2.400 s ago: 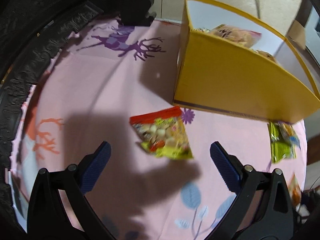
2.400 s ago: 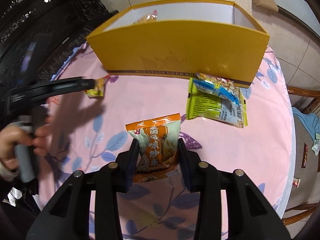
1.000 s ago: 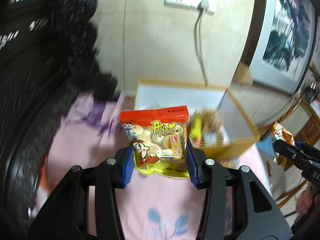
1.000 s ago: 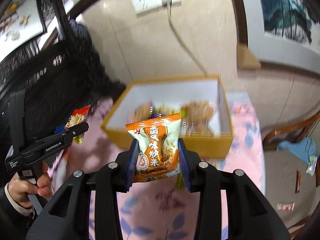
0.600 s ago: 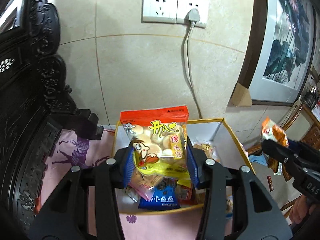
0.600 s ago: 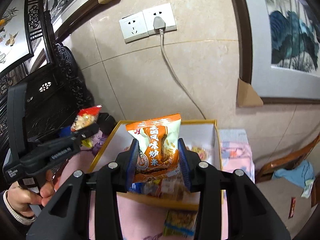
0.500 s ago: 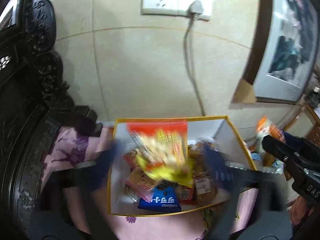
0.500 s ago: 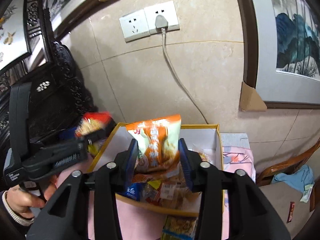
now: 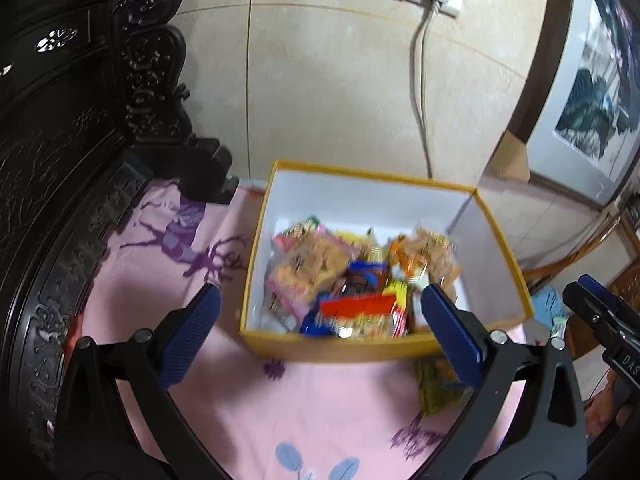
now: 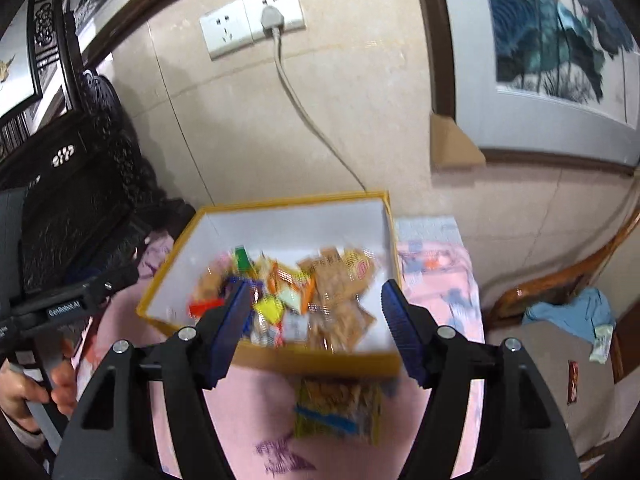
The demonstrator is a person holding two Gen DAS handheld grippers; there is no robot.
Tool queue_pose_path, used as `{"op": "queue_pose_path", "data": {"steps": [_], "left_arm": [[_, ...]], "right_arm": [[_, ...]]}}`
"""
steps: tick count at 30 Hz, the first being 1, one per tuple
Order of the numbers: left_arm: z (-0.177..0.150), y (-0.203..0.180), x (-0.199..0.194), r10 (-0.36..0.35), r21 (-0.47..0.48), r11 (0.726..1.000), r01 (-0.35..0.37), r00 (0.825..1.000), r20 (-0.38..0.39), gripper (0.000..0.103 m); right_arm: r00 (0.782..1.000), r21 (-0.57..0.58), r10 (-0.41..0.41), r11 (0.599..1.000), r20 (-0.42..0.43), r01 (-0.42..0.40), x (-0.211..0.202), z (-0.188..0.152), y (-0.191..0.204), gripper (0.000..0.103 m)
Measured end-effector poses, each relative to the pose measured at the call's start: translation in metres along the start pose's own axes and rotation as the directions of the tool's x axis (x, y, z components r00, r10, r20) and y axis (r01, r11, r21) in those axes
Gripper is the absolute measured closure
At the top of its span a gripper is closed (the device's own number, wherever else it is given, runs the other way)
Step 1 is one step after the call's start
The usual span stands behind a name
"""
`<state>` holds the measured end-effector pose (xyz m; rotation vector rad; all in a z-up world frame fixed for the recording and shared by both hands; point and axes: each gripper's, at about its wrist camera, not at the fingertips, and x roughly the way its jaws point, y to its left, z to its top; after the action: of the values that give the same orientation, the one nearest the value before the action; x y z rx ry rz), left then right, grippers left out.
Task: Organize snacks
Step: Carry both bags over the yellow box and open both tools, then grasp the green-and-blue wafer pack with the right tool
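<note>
Snacks (image 9: 352, 280) — bright, blurred packets — fill yellow box (image 9: 360, 346); left tongs (image 9: 320, 320) wide, right tongs (image 10: 312, 312) opening, both empty.

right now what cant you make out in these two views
- Snack packets in the yellow box: blurred in both wrist views, labels unreadable.
- Packet on the pink cloth: blurred, top hidden by the box wall; in the left view, partly behind a finger.
- Right gripper: cut by the left view's edge.
</note>
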<state>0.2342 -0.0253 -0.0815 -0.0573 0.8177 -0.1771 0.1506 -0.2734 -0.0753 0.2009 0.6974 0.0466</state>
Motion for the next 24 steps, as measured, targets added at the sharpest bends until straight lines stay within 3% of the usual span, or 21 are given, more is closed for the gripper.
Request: {"op": "queue_pose_path", "data": {"steps": [8,18,24], "left_arm": [[-0.037,-0.008,-0.006,0.01,0.049,0.999,-0.007,0.998,-0.058,0.002],[-0.057,-0.017,-0.005,0.033,0.084,0.996,-0.023,0.992,-0.119,0.002],[-0.068,-0.014,-0.004,0.037,0.087,0.996,-0.024,0.989,-0.145,0.002]], "right_arm": [[0.999,0.015,0.01,1.0,-0.048,-0.009,-0.01,-0.046,-0.002,0.035],[0.991,-0.081,0.043,0.995,-0.123,-0.053,0.011,-0.084,0.012,0.035],[0.986,-0.161,0.006,0.986,-0.168,-0.034,0.036,-0.099,0.013,0.035]]}}
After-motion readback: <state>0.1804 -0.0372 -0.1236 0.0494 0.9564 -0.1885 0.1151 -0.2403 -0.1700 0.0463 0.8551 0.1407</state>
